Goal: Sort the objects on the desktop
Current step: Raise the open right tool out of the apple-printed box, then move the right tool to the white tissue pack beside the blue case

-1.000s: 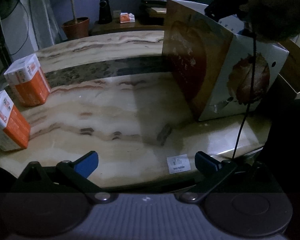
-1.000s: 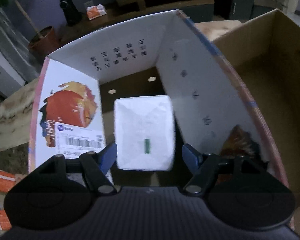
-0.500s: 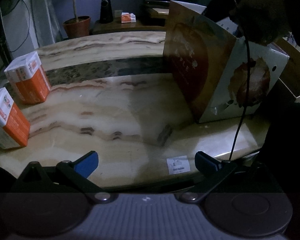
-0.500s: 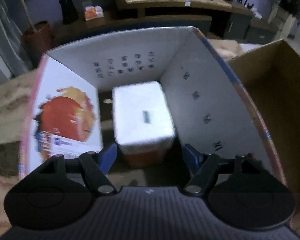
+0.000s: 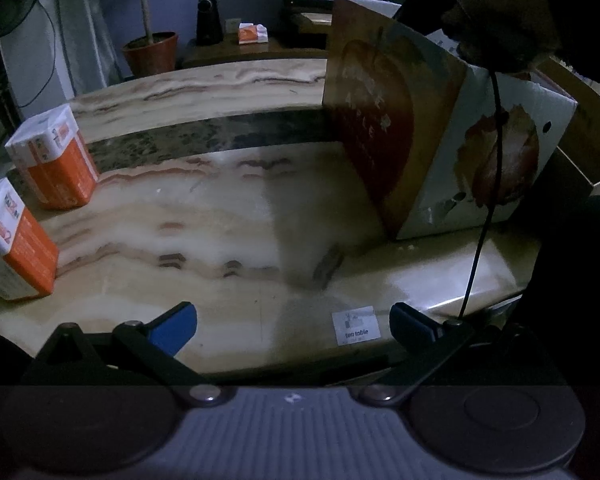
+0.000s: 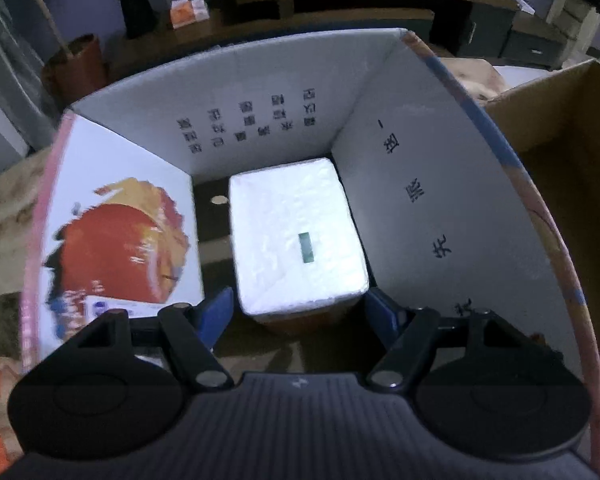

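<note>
Right wrist view: tissue pack (image 6: pixel 298 240) lying inside apple-print box (image 6: pixel 440 208), right gripper (image 6: pixel 298 306) spread above its near end, nothing pinched; best lifted straight up, clear of box walls, before any sideways move.

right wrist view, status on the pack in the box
Right tool open above white pack, released inside apple box. Left tool open, empty. Nothing blocking.

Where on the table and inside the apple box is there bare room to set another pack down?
The marble table is bare between the two orange packs at its left edge and the apple box. Inside the box, a dark floor strip lies bare between the white pack and the apple-printed wall. The pack's other side crowds the lettered wall.
</note>
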Motion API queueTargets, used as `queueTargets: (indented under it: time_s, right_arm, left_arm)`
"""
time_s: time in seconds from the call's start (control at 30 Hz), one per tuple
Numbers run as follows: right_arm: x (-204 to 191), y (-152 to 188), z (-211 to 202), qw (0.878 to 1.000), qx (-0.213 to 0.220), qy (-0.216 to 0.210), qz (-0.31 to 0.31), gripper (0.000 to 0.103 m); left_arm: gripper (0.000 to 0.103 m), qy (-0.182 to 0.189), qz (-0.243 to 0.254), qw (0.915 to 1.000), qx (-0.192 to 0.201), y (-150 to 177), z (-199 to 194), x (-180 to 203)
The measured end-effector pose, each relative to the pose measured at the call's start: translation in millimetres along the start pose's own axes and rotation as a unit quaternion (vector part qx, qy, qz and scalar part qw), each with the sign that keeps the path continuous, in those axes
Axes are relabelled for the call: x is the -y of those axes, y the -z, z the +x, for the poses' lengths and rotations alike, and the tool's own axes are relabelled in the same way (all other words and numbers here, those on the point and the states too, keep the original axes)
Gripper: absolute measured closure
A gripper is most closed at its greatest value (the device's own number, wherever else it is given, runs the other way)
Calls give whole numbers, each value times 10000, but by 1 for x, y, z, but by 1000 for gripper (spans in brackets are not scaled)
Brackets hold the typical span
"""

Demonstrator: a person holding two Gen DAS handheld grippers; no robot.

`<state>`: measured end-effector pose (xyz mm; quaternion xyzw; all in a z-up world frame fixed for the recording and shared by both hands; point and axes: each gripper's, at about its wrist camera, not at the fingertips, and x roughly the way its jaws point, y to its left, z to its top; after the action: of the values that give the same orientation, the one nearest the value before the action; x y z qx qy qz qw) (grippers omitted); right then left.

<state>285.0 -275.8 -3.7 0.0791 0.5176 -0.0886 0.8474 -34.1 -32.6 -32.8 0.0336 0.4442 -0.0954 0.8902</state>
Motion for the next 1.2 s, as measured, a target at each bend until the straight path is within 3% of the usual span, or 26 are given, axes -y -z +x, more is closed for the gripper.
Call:
queueTargets:
  time_s: [0.4, 0.53, 0.7, 0.9, 1.1, 1.2]
  right_arm:
    - [-8, -6, 15, 9984, 123, 111, -540, 32]
    - [-7, -2, 12, 9941, 590, -230, -879, 34]
    - [-2, 4, 16, 9920, 899, -277, -844, 34]
    - [0, 2, 14, 9927, 823, -331, -814, 33]
    - [1, -3, -20, 9917, 950, -291, -820, 31]
    - [5, -1, -53, 9883, 1172, -475, -852, 30]
  left_arm:
    - [1, -5, 17, 10000, -25, 0, 3, 0]
    - [1, 6, 7, 10000, -41, 1, 3, 0]
    - [1, -3, 28, 10000, -78, 0, 5, 1]
    - [1, -46, 37, 9999, -100, 1, 7, 2]
    - [1, -87, 36, 9999, -74, 2, 6, 2]
    - [1, -95, -5, 9999, -52, 2, 5, 0]
